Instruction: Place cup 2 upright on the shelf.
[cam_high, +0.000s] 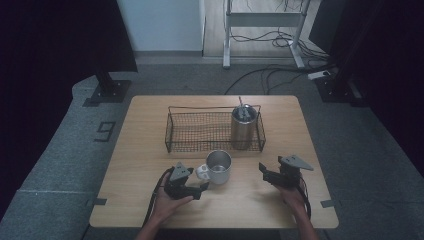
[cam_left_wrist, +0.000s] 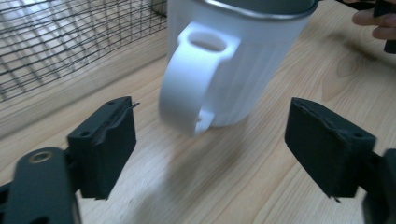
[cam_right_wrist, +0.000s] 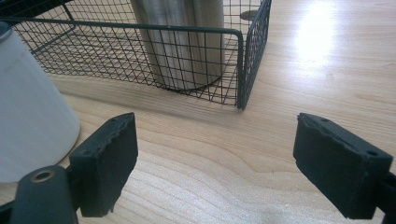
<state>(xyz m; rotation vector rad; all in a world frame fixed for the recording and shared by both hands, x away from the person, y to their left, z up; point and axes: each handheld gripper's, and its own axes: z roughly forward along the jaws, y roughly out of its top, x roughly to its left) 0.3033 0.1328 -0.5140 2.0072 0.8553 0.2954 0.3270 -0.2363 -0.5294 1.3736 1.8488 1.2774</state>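
Note:
A white mug (cam_high: 218, 166) with a steel rim stands on the wooden table (cam_high: 280, 210), just in front of a black wire basket (cam_high: 215, 107). Its handle (cam_high: 202, 171) points toward my left gripper (cam_high: 204, 186). In the left gripper view the mug (cam_left_wrist: 243, 60) is close ahead and its handle (cam_left_wrist: 187, 84) lies a little beyond the open left gripper (cam_left_wrist: 210, 140), touching neither jaw. My right gripper (cam_high: 263, 172) rests to the right of the mug. In its own view the right gripper (cam_right_wrist: 215, 158) is open with bare table between the jaws, and the mug (cam_right_wrist: 28, 126) is at the left.
A steel tumbler (cam_high: 243, 127) with a lid stands upright in the basket's right end, also seen as the tumbler (cam_right_wrist: 182, 42) behind the basket corner (cam_right_wrist: 243, 70). The basket mesh (cam_left_wrist: 70, 42) is behind the mug. Cables and stand feet lie on the floor beyond the table.

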